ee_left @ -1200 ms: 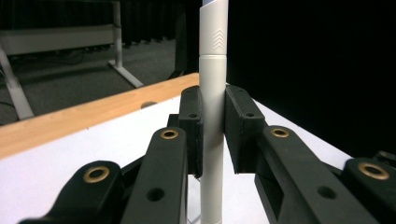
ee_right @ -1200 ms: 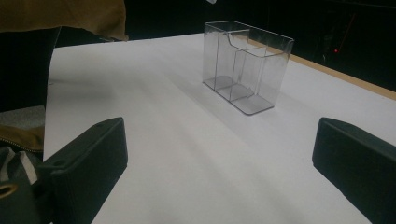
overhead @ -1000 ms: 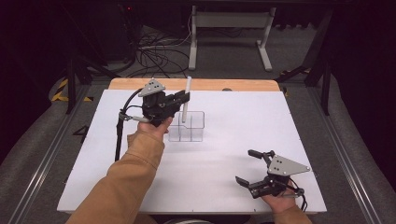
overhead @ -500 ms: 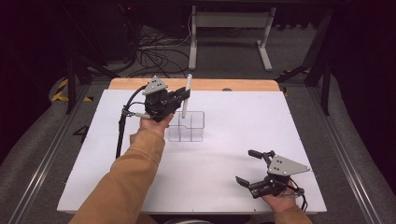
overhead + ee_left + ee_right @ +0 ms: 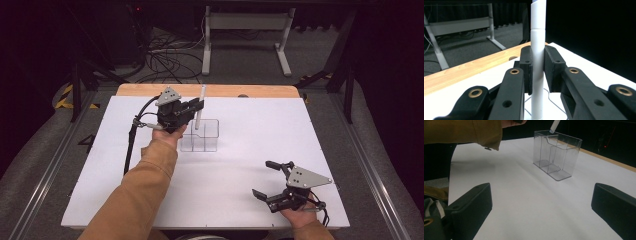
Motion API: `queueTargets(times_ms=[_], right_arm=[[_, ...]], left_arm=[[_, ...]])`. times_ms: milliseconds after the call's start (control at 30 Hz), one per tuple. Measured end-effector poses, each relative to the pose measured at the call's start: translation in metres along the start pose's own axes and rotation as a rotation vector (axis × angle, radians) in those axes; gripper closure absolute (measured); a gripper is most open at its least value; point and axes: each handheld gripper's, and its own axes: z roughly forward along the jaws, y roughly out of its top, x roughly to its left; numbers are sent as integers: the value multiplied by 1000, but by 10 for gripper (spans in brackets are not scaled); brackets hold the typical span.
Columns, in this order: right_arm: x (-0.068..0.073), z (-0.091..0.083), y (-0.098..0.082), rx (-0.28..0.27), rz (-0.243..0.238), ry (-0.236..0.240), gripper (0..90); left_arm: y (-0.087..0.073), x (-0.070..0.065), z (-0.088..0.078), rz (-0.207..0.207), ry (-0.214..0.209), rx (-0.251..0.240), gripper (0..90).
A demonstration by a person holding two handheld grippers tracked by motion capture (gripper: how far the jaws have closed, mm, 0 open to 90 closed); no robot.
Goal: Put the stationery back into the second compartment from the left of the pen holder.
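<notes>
My left gripper [image 5: 192,109], jaws clamped on the white tube [image 5: 199,106], has carried it further toward the bench's far edge, above the clear holder [image 5: 202,135] (insertion looks next). My right gripper [image 5: 270,182] rests spread wide near the right corner.

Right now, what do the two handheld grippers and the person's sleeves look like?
Both are black, two-jaw tools. The left gripper and the right gripper each carry a grey three-cornered plate on top and trail a black cable. Brass-coloured rivets dot the left one's linkage; its jaws end in blocky black pads. The long mustard-brown sleeve covers the left forearm.
</notes>
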Motion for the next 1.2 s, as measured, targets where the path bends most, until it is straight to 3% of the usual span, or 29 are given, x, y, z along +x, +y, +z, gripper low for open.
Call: queueTargets(times_ms=[767,900,1200], right_arm=[[0,0,0,2,-2,8,38],[0,1,0,2,-3,8,39],[1,1,0,4,-3,9,39]], left_arm=[[-28,3,9,-19,4,84,784],[-30,4,8,-41,4,92,783],[-30,2,4,-26,14,103,779]])
